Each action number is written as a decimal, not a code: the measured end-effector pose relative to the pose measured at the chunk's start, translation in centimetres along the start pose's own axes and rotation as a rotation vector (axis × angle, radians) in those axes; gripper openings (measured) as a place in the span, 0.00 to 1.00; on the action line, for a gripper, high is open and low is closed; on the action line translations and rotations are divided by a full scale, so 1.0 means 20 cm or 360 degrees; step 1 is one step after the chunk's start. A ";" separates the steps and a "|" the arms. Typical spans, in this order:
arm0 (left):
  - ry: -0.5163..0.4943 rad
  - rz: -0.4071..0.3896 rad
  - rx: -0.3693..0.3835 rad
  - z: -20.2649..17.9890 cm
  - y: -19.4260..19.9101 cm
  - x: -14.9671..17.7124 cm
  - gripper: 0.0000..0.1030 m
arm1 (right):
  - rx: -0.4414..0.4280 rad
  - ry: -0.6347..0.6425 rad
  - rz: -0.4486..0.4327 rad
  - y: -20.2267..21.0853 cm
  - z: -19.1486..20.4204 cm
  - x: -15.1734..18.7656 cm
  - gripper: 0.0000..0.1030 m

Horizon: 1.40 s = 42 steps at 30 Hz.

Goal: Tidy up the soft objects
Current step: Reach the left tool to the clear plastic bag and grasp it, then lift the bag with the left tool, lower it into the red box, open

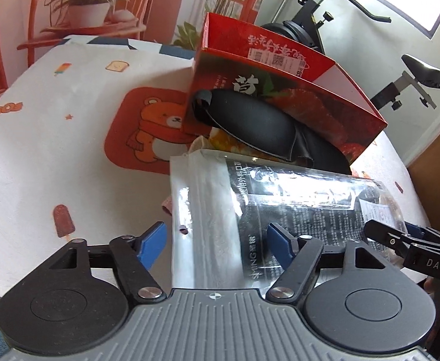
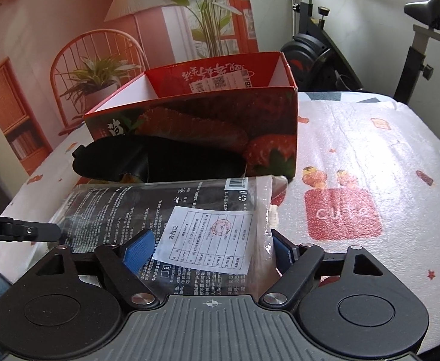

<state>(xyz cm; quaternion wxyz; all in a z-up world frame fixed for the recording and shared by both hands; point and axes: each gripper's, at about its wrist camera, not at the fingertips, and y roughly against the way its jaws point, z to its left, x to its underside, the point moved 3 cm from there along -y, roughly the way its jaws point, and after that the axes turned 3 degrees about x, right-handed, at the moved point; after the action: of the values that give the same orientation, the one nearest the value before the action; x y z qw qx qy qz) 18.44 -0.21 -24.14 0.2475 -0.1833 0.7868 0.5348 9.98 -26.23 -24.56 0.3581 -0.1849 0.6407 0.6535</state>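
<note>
Nearest the viewer, the left gripper (image 1: 217,245) has its blue pads spread apart, one on each side of a shiny plastic packet of face masks (image 1: 268,210). The packet passes between the pads and neither pad presses on it. The right gripper (image 2: 211,251) is spread the same way around the other end of the same packet (image 2: 175,225), where a white paper certificate label (image 2: 203,242) lies between its pads. Whether either gripper actually touches the plastic cannot be told. Each gripper's tip shows at the edge of the other's view.

Just beyond the packet lies a black padded eye mask (image 1: 250,123), leaning against the front wall of a red cardboard box (image 1: 283,102) printed with strawberries. A scrap of orange and white cloth (image 1: 217,141) peeks out beneath the mask.

The box stands open at the top, straight ahead of both grippers, and the visible part of its inside looks empty.

Everything rests on a white tablecloth (image 1: 69,150) with cartoon bears.

By this judgement, the tidying is only beginning: the packet, the mask and the cloth are all outside the box.
</note>
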 end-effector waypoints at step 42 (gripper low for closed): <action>-0.0367 -0.0517 0.0134 -0.30 0.24 -0.68 0.60 | -0.0173 0.0312 -0.0343 0.13 0.12 -0.67 0.60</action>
<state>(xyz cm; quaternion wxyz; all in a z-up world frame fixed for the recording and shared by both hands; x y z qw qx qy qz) 25.63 -3.69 -10.81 0.4265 -0.2349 0.7351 0.4718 17.69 -26.73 -13.08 0.3513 -0.3346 0.6127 0.6238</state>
